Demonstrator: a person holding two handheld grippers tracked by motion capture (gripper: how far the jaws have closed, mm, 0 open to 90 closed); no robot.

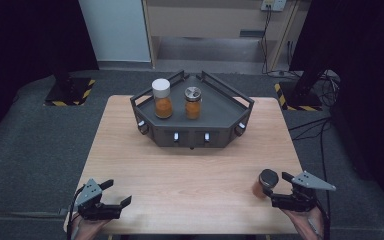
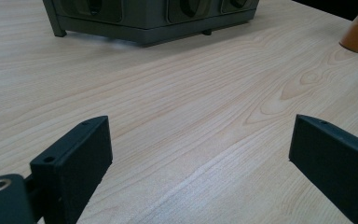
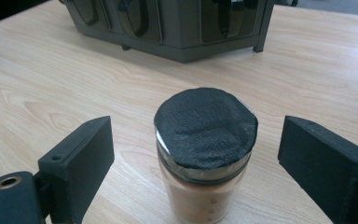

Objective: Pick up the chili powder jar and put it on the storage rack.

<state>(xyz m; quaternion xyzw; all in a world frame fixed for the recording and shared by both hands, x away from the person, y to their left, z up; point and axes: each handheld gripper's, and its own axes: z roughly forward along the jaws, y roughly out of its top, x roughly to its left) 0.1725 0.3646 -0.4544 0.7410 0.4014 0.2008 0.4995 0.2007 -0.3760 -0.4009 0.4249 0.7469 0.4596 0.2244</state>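
Resting wide open and empty at the wooden table's (image 1: 190,170) near-left corner, the left gripper (image 1: 111,196) waits; rightward, the right gripper (image 3: 196,154), jaws spread, straddles the black-lidded glass jar of orange powder (image 3: 205,158), apparently lined up to grasp it.

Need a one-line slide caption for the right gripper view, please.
Open right gripper straddles a black-lidded spice jar on the wooden table.

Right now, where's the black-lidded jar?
The black-lidded jar stands on the table near its front right corner in the high view, between the open jaws of the right gripper, untouched.
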